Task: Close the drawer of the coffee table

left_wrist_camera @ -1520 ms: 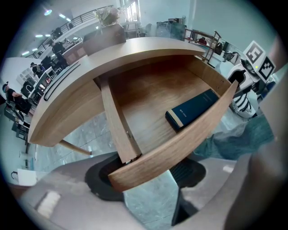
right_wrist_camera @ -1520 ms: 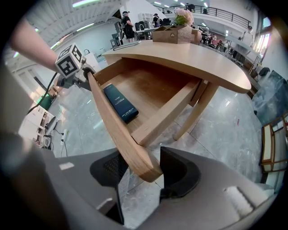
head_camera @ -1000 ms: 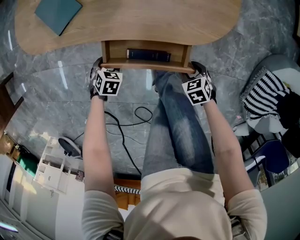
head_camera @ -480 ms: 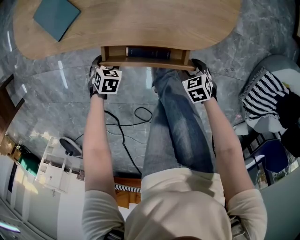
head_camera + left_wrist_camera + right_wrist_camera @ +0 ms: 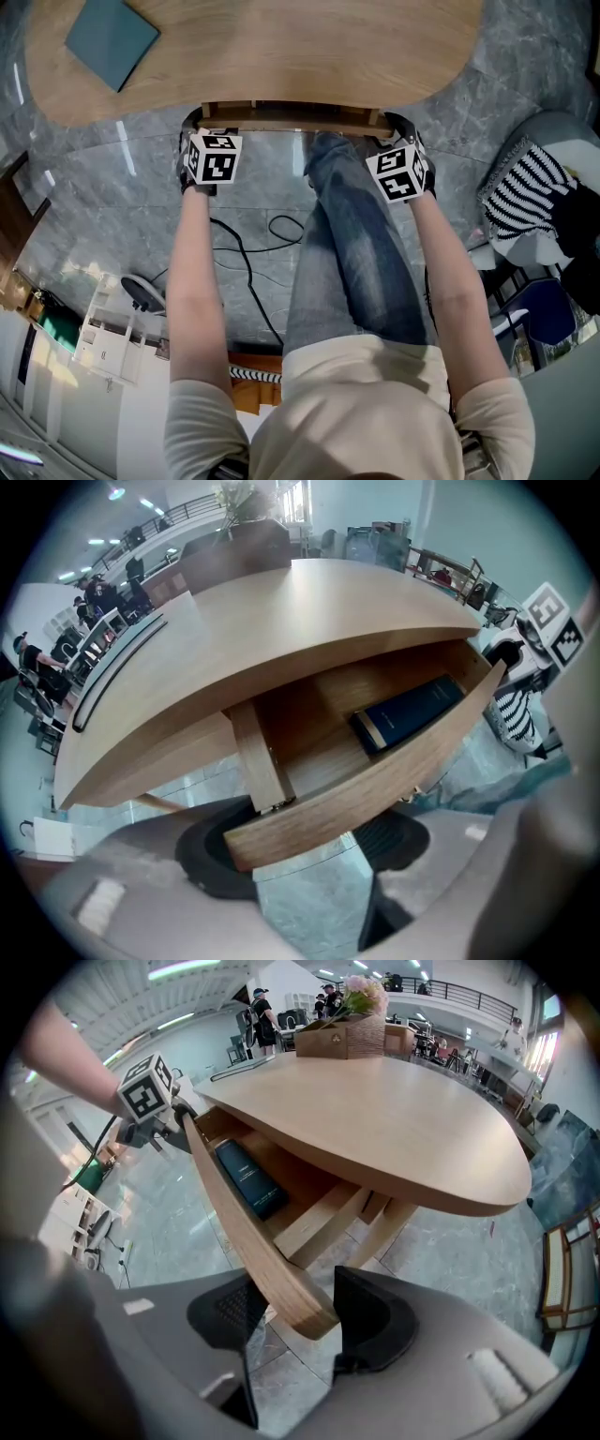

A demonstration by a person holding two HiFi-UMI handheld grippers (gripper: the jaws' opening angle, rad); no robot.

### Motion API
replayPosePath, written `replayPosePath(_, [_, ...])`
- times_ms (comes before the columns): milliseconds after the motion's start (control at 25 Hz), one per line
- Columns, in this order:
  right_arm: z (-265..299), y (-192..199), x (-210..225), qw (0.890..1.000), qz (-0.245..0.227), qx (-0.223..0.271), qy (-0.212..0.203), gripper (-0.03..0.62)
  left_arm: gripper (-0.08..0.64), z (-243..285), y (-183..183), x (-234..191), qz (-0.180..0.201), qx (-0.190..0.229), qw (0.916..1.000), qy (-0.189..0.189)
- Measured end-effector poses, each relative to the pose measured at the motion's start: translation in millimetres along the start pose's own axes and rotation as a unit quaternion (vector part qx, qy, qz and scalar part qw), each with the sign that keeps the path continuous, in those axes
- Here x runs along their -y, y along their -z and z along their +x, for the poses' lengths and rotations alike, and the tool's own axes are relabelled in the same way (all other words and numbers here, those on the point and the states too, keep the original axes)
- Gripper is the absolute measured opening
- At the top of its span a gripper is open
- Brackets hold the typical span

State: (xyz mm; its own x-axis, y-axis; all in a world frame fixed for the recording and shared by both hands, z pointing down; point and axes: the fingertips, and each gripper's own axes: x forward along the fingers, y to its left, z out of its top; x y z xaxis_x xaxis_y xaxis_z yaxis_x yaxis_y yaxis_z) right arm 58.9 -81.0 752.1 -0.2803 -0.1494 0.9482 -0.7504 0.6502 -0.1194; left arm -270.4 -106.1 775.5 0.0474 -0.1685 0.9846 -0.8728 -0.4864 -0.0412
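The drawer (image 5: 291, 120) hangs under the near edge of the bench (image 5: 281, 47). It shows only as a narrow strip past the wooden top in the head view. Its front board runs left to right, and its open side faces the near side, toward the person.

The right hand-held gripper (image 5: 291, 1321) is clenched on the board's right end, with a dark pad tight against each face. The left hand-held gripper (image 5: 305, 855) has its 2 jaws on either side of the board's left end. Whether its pads press the wood cannot be made out.

From above, the drawer's inside is hidden by the bench top. The gripper views look in from the ends and show 1 dark blue book (image 5: 408, 712) lying flat on the drawer floor. Both hand-held grippers are mostly covered by their marker cubes in the head view. The bench's far edge and both of its ends are cut off there.

The bench is a pale, rounded wooden top with a teal book (image 5: 111, 33) at its far left. The floor (image 5: 122, 216) is glossy grey marble with a black cable (image 5: 253, 244) looping across it. A striped cloth (image 5: 525, 187) lies at the right. A box of flowers (image 5: 352, 1030) stands on the far part of the top, and a bright hall with people lies beyond it.
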Motion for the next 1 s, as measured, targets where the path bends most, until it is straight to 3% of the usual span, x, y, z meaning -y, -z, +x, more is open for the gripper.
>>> replayPosePath(680, [3.0,-31.1,33.6,1.000,0.004,0.028,0.013,0.221,0.307,4.2,-37.7,-17.3,-0.078,0.026,0.9965,-0.013])
replayPosePath(840, [4.2,-35.5,37.0,0.999,0.008,0.035,0.015,0.223,0.307,5.2,-40.2,-20.2,-0.129,0.037,0.9908,-0.015])
replayPosePath(1000, [4.5,-37.6,37.8,0.999,0.013,0.041,0.014,0.224,0.301,3.5,-43.5,-21.3,-0.150,0.040,0.9877,-0.017])
